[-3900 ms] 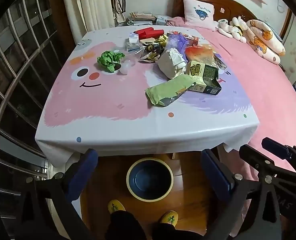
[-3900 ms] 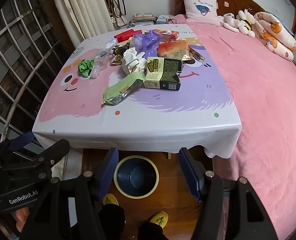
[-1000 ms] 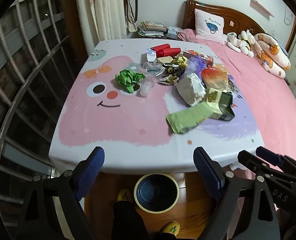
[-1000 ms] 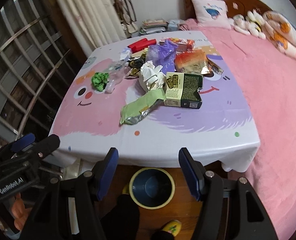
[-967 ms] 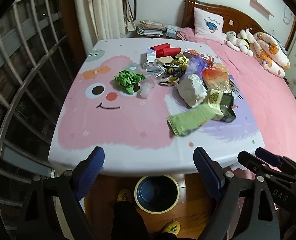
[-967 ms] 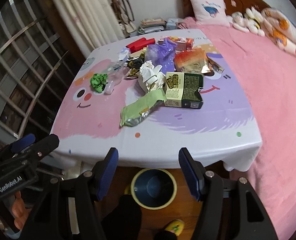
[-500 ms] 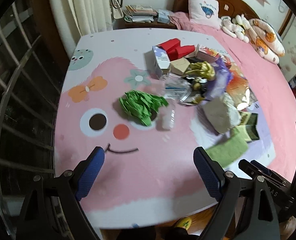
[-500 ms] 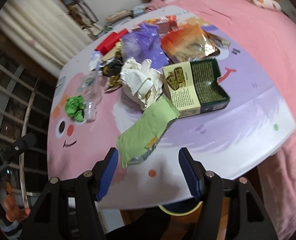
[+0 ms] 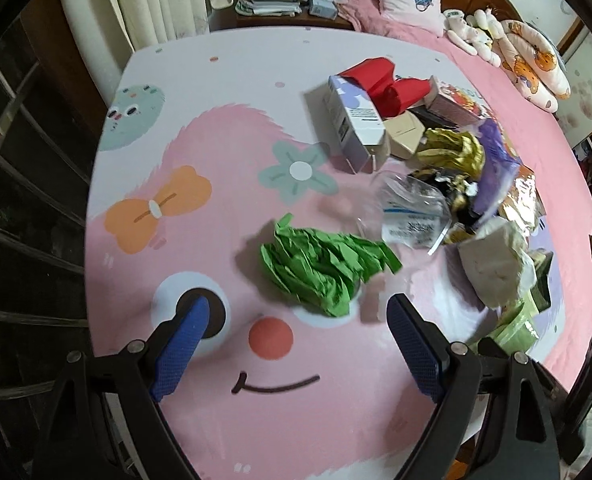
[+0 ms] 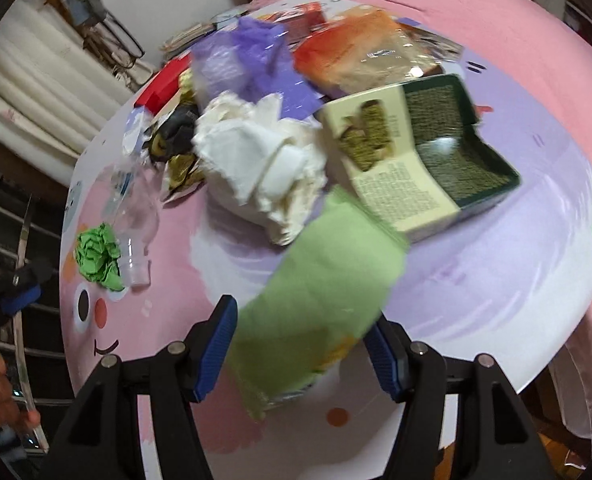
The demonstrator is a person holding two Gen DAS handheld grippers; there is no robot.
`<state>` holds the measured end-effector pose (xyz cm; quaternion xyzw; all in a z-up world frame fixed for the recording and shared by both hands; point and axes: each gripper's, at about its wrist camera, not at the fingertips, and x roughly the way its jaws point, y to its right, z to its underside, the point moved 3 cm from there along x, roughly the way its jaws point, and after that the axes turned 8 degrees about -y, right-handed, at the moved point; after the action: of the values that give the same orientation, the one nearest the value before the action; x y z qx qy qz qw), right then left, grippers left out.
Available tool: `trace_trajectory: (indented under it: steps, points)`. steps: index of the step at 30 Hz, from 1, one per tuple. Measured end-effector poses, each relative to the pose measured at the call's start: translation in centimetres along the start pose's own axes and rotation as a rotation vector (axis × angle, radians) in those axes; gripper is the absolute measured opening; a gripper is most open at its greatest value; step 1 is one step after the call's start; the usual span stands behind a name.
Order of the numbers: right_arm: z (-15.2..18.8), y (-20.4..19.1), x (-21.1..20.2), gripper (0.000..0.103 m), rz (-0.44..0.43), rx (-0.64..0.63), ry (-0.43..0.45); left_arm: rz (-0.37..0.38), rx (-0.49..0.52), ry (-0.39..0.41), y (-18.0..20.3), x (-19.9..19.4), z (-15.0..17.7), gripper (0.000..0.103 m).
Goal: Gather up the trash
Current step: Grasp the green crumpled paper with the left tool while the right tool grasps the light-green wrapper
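Trash lies heaped on the table [image 9: 224, 92], mostly toward its right and far side. At the left, a crumpled green paper [image 9: 324, 266] sits just beyond the left gripper [image 9: 296, 332], whose blue fingers are spread wide with nothing between them. Right of it lie a clear plastic bottle [image 10: 134, 216] and a white crumpled wad [image 10: 264, 164]. Nearer, a light green packet [image 10: 316, 304] lies between the spread fingers of the right gripper [image 10: 302, 354]; contact cannot be told. A dark green box [image 10: 436, 152] lies further right.
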<state>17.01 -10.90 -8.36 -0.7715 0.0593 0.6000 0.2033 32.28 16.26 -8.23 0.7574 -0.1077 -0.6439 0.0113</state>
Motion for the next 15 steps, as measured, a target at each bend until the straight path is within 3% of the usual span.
trace_trajectory:
  steps: [4,8,15]
  points:
    - [0.0,-1.0,0.3,0.028,0.005,-0.034,-0.006,0.02,-0.01,-0.037,-0.3,1.6,-1.1,0.089]
    - [0.1,-1.6,0.0,0.017,0.006,-0.057,-0.008,0.029,-0.021,-0.075,-0.4,3.1,-1.9,0.089]
    - [0.3,-1.7,-1.2,0.012,-0.003,-0.05,-0.006,0.011,-0.013,-0.118,-0.1,5.6,-3.1,0.089]
